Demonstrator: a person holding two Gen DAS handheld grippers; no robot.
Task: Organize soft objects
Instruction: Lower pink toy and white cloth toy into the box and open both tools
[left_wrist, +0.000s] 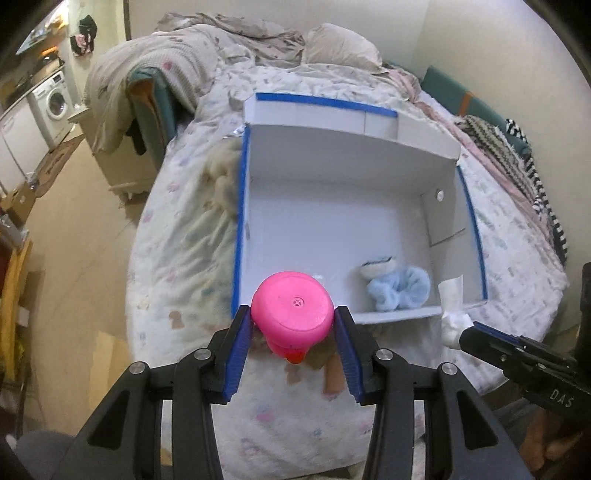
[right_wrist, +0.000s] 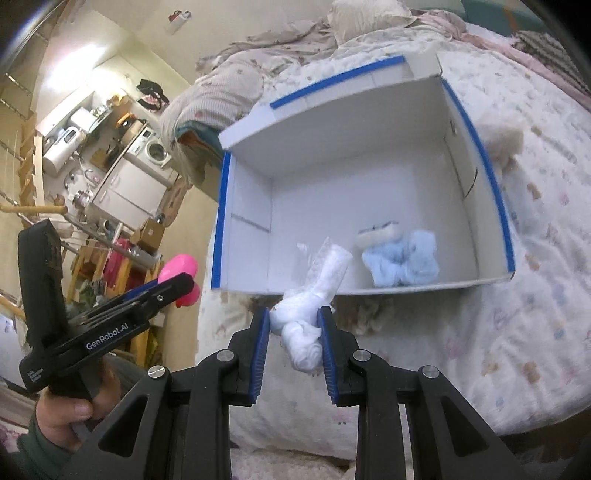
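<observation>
My left gripper (left_wrist: 293, 321) is shut on a pink rubber duck (left_wrist: 291, 310), held above the near edge of a white box with blue-taped rims (left_wrist: 240, 206) on the bed. My right gripper (right_wrist: 293, 321) is shut on a white wrapped soft bundle (right_wrist: 303, 332), held just in front of the box's near wall (right_wrist: 406, 288). A light blue fluffy scrunchie toy (left_wrist: 399, 286) lies inside the box at its near right corner; it also shows in the right wrist view (right_wrist: 402, 262). The right gripper with the bundle shows at the right in the left wrist view (left_wrist: 456, 325), and the left gripper with the duck at the left in the right wrist view (right_wrist: 177, 280).
A beige fluffy item (left_wrist: 225, 177) lies on the bed against the box's outer wall (right_wrist: 502, 140). Rumpled blankets and a pillow (left_wrist: 340, 44) lie at the bed's far end. A washing machine (left_wrist: 51, 101) and cluttered shelves (right_wrist: 110, 266) stand beyond the bed's left side.
</observation>
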